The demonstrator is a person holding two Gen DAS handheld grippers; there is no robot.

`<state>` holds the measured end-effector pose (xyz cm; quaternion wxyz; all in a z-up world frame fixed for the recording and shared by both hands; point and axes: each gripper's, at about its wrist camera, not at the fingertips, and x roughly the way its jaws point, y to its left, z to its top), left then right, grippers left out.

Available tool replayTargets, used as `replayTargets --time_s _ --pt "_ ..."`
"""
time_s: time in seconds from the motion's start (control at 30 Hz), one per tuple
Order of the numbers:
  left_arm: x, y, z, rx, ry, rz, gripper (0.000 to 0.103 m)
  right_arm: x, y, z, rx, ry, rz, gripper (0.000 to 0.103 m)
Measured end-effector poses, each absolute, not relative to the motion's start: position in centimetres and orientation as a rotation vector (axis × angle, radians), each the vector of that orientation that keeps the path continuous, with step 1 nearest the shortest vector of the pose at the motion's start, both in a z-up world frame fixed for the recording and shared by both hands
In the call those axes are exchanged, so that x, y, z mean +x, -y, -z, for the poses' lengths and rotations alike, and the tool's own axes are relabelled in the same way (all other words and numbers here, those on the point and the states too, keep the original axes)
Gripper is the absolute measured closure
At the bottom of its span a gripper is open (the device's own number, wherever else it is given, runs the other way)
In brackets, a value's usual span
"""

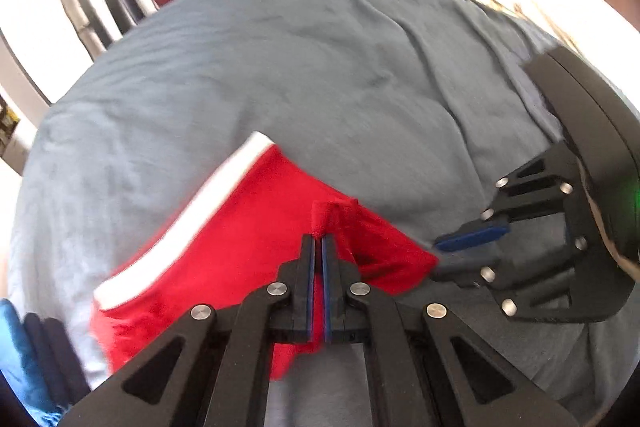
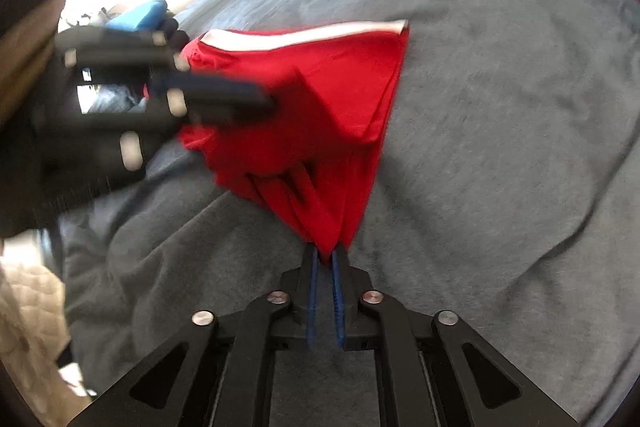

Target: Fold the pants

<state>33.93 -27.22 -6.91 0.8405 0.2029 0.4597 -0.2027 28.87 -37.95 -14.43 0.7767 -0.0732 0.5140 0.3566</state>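
Your left gripper (image 1: 319,239) jaws pinch a fold of the red pants (image 1: 248,227) at lower centre; your right gripper (image 2: 325,253) jaws clamp bunched fabric on the grey bed cover (image 2: 500,107).

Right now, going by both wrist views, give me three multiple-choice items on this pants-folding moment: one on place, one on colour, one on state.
1. Where do the red pants lie?
A. on a grey bed cover
B. on a wooden floor
C. in a basket

2. What colour is the band along one edge of the pants?
A. yellow
B. white
C. black

3. How is the left gripper?
A. wide open above the cloth
B. out of view
C. shut on a pinch of the red cloth

Answers:
1 A, grey fabric surrounds the pants in both views.
2 B, a white strip runs along the edge.
3 C, red cloth sits squeezed between its closed fingertips.
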Motion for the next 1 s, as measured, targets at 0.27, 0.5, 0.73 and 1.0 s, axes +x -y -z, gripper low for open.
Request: replayTargets --time_s 0.27,0.5,0.73,1.0 --pt "33.2 25.9 5.3 0.478 -0.934 0.420 0.098 28.0 36.4 11.3 -0.234 -0.975 -0.805 0.068" --pt "33.0 26.0 5.7 0.446 -0.965 0.435 0.098 28.5 33.5 11.4 -0.229 -0.949 -0.910 0.068" --pt "33.0 26.5 5.7 0.434 -0.963 0.472 0.098 28.6 31.7 12.6 -0.138 -0.960 -0.936 0.072" --pt "32.8 27.8 6.9 0.430 -0.993 0.541 0.098 27.8 31.9 14.5 0.049 -1.073 -0.960 0.090"
